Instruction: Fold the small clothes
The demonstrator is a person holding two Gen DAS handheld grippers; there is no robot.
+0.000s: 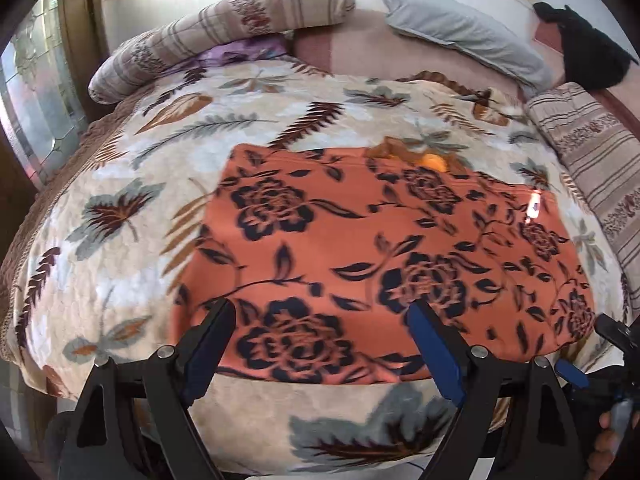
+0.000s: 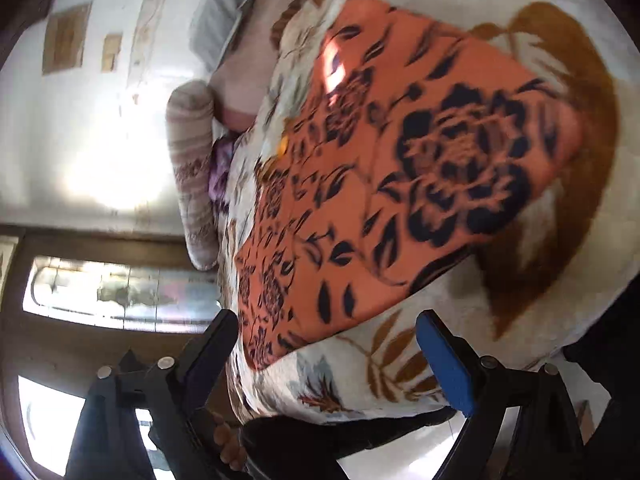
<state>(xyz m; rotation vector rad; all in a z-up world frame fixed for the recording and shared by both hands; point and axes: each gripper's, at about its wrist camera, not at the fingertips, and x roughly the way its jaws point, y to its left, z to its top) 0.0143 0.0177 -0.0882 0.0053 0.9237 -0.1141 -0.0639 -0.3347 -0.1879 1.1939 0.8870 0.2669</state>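
An orange garment (image 1: 360, 248) with dark blue flowers lies spread flat on the leaf-patterned blanket (image 1: 132, 208) of a bed. My left gripper (image 1: 320, 320) is open and empty, its fingers over the garment's near edge. My right gripper (image 2: 326, 332) is open and empty, rolled sideways, at the garment's (image 2: 400, 152) near right corner. The right gripper also shows in the left wrist view at the lower right (image 1: 592, 364).
A striped bolster (image 1: 208, 36) and a grey pillow (image 1: 464, 28) lie at the head of the bed. A striped folded cloth (image 1: 592, 168) lies at the right. A black item (image 1: 588, 52) sits at the far right. A window (image 1: 36, 92) is at the left.
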